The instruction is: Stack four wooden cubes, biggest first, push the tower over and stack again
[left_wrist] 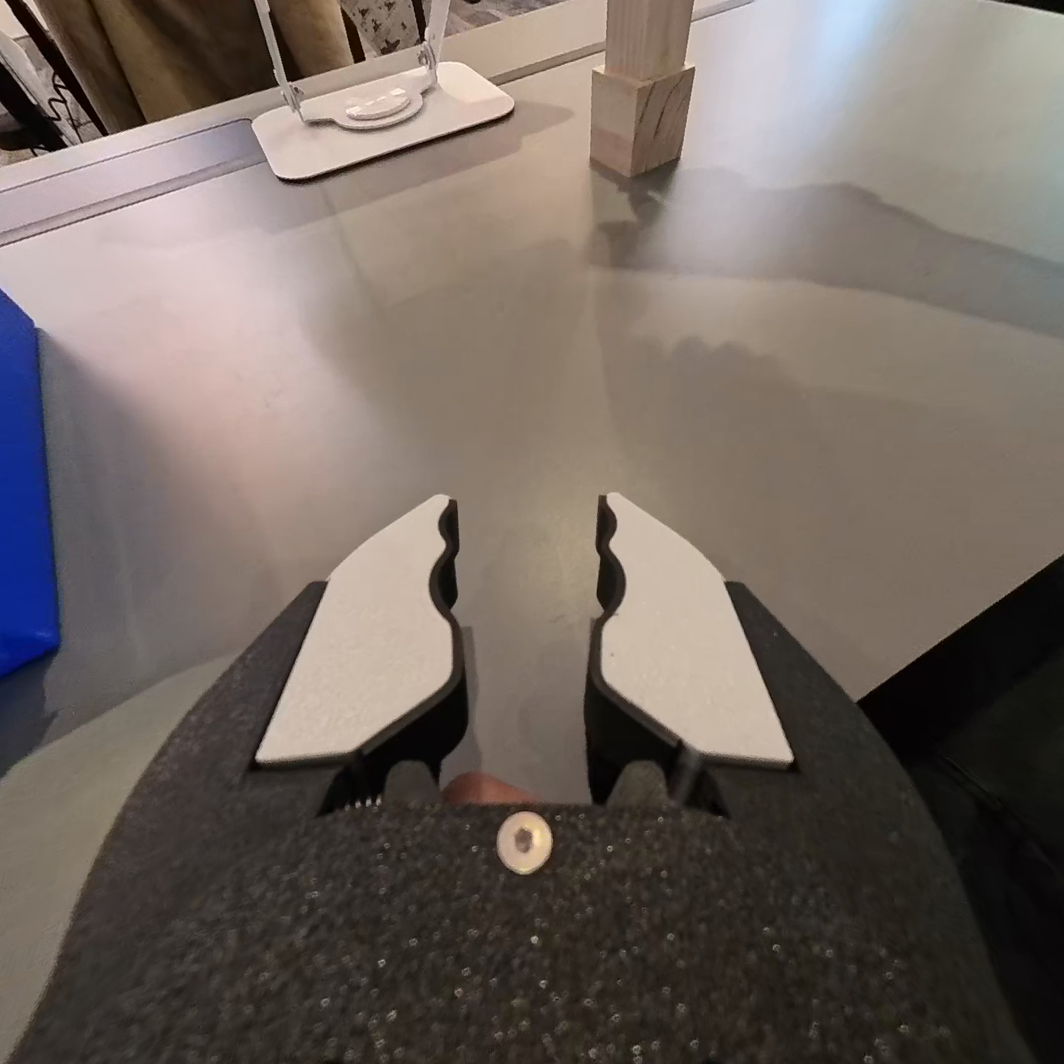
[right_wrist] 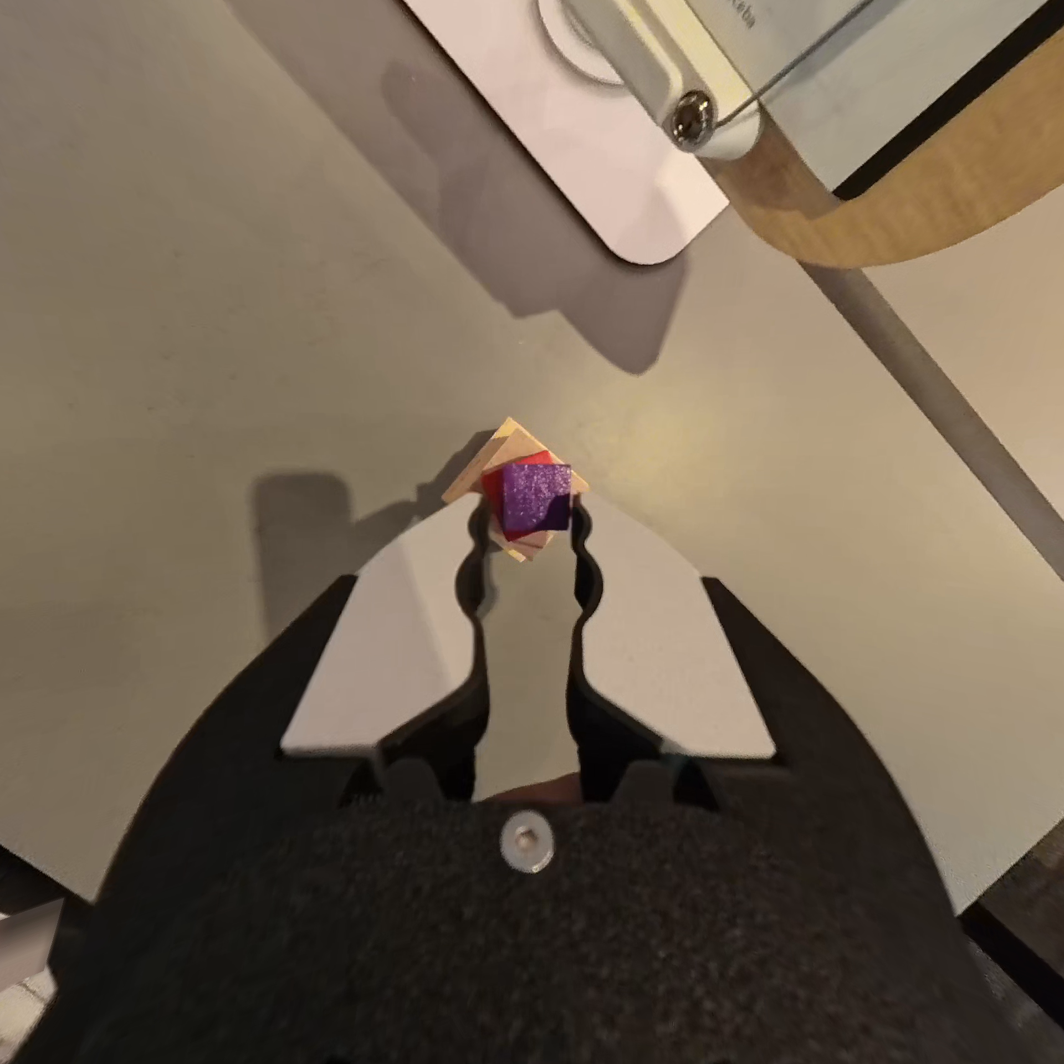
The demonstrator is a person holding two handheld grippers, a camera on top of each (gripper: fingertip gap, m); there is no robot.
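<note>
In the left wrist view a tower of wooden cubes stands at the far right of the grey table. Its big bottom cube and a narrower cube on it show; the top is cut off. My left gripper is open and empty, well short of the tower. The right wrist view looks straight down on the tower: a small purple-topped cube is on top, over a red-topped cube and larger bare wood cubes. My right gripper straddles the purple cube, jaws slightly apart, with a thin gap on the left.
A white stand base with clear uprights sits at the back of the table, left of the tower; it also shows in the right wrist view. A blue object is at the left edge. The table's edge runs at lower right. Some 35 cm of space lies between my two pairs of fingers.
</note>
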